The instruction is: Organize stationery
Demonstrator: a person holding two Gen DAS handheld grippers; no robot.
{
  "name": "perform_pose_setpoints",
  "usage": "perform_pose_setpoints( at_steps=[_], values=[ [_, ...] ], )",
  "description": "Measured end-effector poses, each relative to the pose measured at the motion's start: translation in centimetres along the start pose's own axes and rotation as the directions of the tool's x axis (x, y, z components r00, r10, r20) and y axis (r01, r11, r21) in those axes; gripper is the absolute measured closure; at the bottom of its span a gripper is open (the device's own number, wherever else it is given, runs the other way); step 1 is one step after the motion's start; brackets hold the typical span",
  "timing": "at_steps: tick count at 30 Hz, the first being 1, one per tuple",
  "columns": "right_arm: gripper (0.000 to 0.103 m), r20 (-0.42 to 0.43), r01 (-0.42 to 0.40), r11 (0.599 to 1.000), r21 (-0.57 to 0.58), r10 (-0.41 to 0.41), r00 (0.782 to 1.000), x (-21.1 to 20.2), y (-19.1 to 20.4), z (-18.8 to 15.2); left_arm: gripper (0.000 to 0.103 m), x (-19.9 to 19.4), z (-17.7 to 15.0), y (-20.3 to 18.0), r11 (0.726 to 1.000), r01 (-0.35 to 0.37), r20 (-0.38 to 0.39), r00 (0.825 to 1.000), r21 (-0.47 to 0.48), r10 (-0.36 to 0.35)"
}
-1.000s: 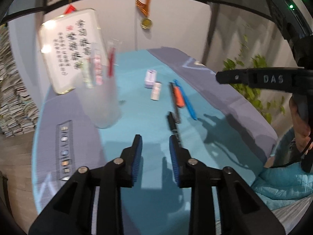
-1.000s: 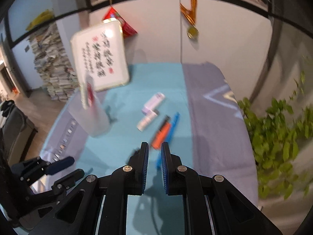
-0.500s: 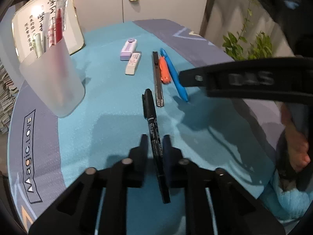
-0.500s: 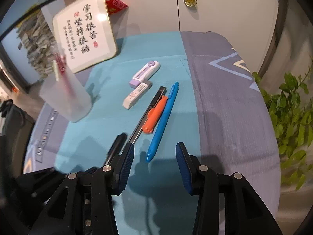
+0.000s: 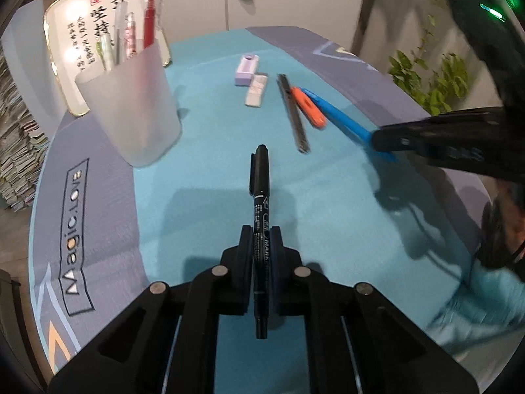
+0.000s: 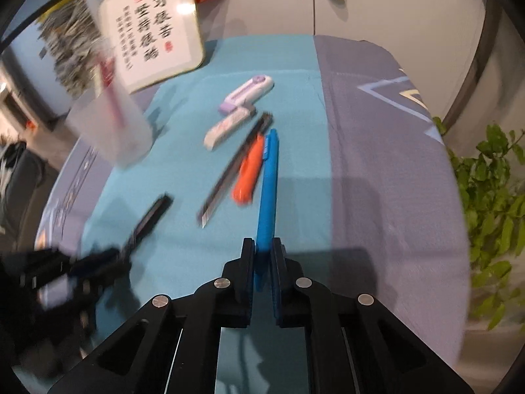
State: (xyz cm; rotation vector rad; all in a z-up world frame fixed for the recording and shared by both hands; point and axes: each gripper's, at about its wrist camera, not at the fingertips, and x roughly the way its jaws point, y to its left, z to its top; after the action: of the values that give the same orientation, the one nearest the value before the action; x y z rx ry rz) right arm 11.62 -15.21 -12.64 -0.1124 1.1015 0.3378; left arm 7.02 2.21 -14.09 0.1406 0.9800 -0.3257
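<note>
**Two pens picked, more left on the counter**

Nearest to us, the left tool [image 5: 261, 239] is squeezed tight on the black marker [image 5: 261, 197]. The marker sticks out straight ahead between the two fingers, with its cap pointing far. It looks lifted a bit off the blue mat [image 5: 203, 177], but that is hard to tell for sure.

To the right, the right tool [image 6: 262, 249] is clamped on the near end of the blue pen [image 6: 268, 180]. The rest of the pen seems to lie on the mat, so this pick looks only just begun.

A little farther, just left of the blue pen, lies the orange marker [image 6: 247, 177], touching it or almost so. Left of that lies the thin knife cutter [image 6: 234, 167]. Farther again are the white eraser [image 6: 226, 128] and the purple correction tape [image 6: 246, 93], side by side.

On the left side stands the frosted cup [image 5: 131, 111]. Some pens already stand in it, one of them red [image 5: 150, 16]. That part of the job looks done.

Behind the cup, at the far edge, a white board with writing [image 6: 151, 32] leans up.

So the job looks partly done. The two held pens likely need to go into the cup next. Four things are left on the mat after that: the orange marker, the cutter, the eraser and the tape.
</note>
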Motion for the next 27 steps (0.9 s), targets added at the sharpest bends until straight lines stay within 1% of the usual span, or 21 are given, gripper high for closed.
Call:
perform_pose_setpoints(
  at_steps=[2, 5, 6, 7, 8, 9, 11, 12, 13, 14, 15, 17, 20, 25, 27],
  values=[
    [0.094, -0.022, 0.007, 1.0, -0.022, -0.008, 1.0, -1.0, 0.0, -1.6, 0.094, -0.4, -0.8, -0.4, 1.0, 0.006, -0.008, 1.0, 0.018, -0.006],
    [0.093, -0.066, 0.024, 0.998, -0.067, -0.028, 0.997, -1.6, 0.1, -3.7, 0.093, -0.7, -0.9, -0.8, 0.999, 0.023, -0.004, 1.0, 0.033, -0.023],
    [0.093, -0.067, 0.039, 0.996, -0.078, -0.045, 0.997, -1.8, 0.1, -4.1, 0.085, -1.2, -0.9, -0.9, 0.999, 0.032, 0.012, 0.999, 0.04, -0.033],
    [0.093, -0.059, 0.04, 0.996, -0.078, -0.045, 0.997, -2.1, 0.0, -4.3, 0.078, -1.5, -0.7, -0.9, 0.999, 0.026, 0.029, 0.999, 0.044, -0.027],
    [0.093, -0.045, 0.038, 0.997, -0.073, -0.041, 0.998, -2.3, -0.1, -4.1, 0.06, -1.7, -0.6, -0.8, 0.999, 0.016, 0.042, 0.999, 0.045, -0.018],
    [0.089, -0.03, 0.038, 0.997, -0.063, -0.04, 0.999, -2.5, -0.2, -3.7, 0.053, -2.0, -0.3, -0.7, 0.999, -0.002, 0.059, 0.998, 0.044, -0.001],
    [0.085, 0.015, 0.031, 0.999, -0.035, -0.031, 0.999, -3.0, -0.5, -2.5, 0.055, -2.1, 0.5, -0.4, 0.999, -0.018, 0.078, 0.997, 0.035, 0.016],
    [0.085, 0.04, 0.005, 1.0, -0.023, -0.004, 0.999, -3.1, -0.6, -1.6, 0.055, -2.1, 1.0, -0.2, 0.999, -0.018, 0.085, 0.996, 0.03, 0.016],
    [0.085, 0.048, -0.008, 1.0, -0.013, 0.008, 0.999, -2.9, -0.6, -1.1, 0.055, -1.9, 1.4, 0.0, 1.0, -0.022, 0.089, 0.996, 0.021, 0.02],
    [0.085, 0.053, -0.007, 1.0, -0.005, 0.007, 0.999, -2.7, -0.5, -0.4, 0.056, -1.7, 1.8, 0.0, 0.999, -0.03, 0.086, 0.996, 0.016, 0.028],
    [0.085, 0.058, 0.013, 1.0, -0.002, -0.013, 0.998, -2.3, -0.5, 0.4, 0.057, -1.2, 2.1, 0.2, 0.999, -0.036, 0.08, 0.996, 0.007, 0.035],
    [0.085, 0.054, 0.028, 1.0, -0.003, -0.028, 0.998, -1.7, -0.3, 1.3, 0.058, -0.5, 2.5, 0.0, 1.0, -0.027, 0.07, 0.997, -0.002, 0.027],
    [0.085, 0.038, 0.003, 1.0, -0.002, -0.002, 0.999, -0.7, 0.0, 2.2, 0.06, 0.4, 2.6, -0.1, 1.0, -0.02, 0.052, 0.998, -0.009, 0.021],
    [0.085, 0.014, 0.009, 1.0, -0.017, -0.009, 1.0, 0.7, 0.7, 2.9, 0.061, 1.0, 3.0, -0.2, 1.0, -0.013, 0.04, 0.999, -0.005, 0.013],
    [0.085, -0.001, 0.027, 1.0, -0.015, -0.027, 1.0, 1.4, 0.6, 3.3, 0.067, 1.2, 3.2, -0.2, 1.0, -0.012, 0.035, 0.999, -0.004, 0.012]
  ],
)
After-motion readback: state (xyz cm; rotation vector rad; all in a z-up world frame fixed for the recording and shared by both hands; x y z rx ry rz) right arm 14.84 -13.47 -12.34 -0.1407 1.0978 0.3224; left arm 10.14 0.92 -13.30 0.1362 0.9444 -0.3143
